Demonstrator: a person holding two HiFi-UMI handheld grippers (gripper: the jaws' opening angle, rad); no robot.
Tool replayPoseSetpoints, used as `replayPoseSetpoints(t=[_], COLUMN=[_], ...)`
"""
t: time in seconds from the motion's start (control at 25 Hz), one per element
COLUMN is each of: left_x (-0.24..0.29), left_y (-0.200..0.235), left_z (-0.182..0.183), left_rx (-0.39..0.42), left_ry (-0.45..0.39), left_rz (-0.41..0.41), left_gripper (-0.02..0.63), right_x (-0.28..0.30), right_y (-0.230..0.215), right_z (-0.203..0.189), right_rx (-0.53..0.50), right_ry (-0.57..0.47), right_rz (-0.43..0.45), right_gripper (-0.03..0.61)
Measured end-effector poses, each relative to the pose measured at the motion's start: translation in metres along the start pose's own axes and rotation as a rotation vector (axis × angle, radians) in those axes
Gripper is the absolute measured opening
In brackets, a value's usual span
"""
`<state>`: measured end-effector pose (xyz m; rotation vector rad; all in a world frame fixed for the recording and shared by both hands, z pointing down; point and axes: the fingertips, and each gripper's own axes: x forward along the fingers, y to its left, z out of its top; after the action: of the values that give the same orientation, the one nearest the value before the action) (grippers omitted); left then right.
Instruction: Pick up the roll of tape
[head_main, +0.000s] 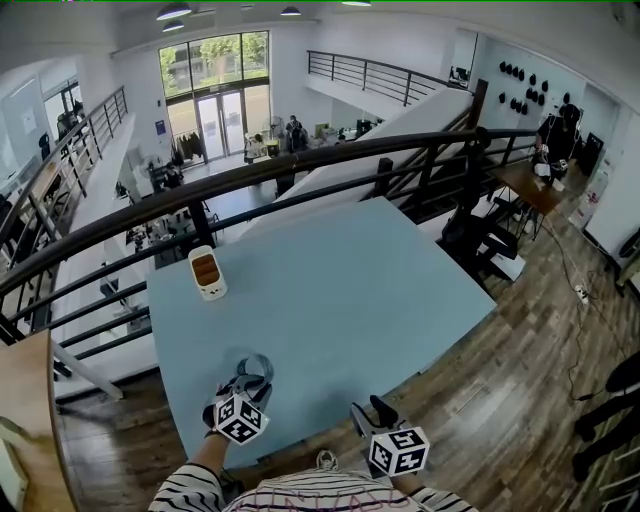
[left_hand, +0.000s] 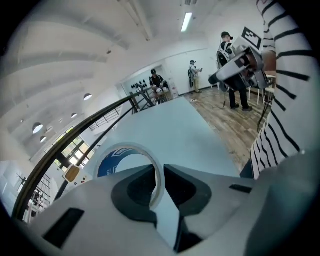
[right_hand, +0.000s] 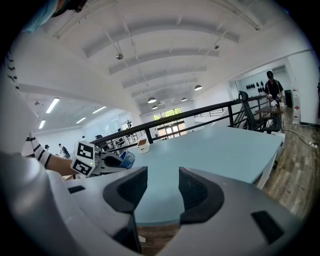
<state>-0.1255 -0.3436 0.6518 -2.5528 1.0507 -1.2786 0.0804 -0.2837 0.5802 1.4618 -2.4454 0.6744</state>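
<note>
Your left gripper (left_hand: 159, 179) pinches the wall of the white tape roll with blue core (left_hand: 114, 161), over the near corner of the pale blue table (head_main: 350, 280); your right gripper (right_hand: 162, 186) stands spread, empty

My left gripper (left_hand: 159, 175) has a smooth pale grey plastic shell and matt black pads (left_hand: 137, 187). The roll of tape (left_hand: 114, 164) is thin, faintly glossy whitish film, printed blue inside. The table (head_main: 350, 290) looks smooth and matt, the floor (head_main: 520, 330) grained wood.
</note>
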Motion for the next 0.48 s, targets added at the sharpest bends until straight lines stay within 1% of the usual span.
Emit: replayPoseSetpoints(t=[0.16, 0.24, 0.4, 0.48], left_x=[-0.034, -0.051, -0.085, -0.102], left_y=[0.004, 0.0, -0.007, -0.011], left_z=[0.01, 0.012, 0.012, 0.009], left_rx=[-0.076, -0.1, -0.137, -0.17], left_ry=[-0.095, -0.135, -0.194, -0.217], left_rz=[0.047, 0.064, 0.097, 0.11], left_gripper=[0.069, 0.069, 0.069, 0.069], right_x=[0.001, -0.001, -0.006, -0.01], right_y=[0.02, 0.03, 0.05, 0.062], right_z=[-0.003, -0.007, -0.012, -0.014], right_rx=[-0.011, -0.017, -0.029, -0.035], right_ry=[-0.007, -0.006, -0.017, -0.022], right_rz=[0.01, 0.014, 0.025, 0.032], right_gripper=[0.192, 0.192, 0.19, 0.192])
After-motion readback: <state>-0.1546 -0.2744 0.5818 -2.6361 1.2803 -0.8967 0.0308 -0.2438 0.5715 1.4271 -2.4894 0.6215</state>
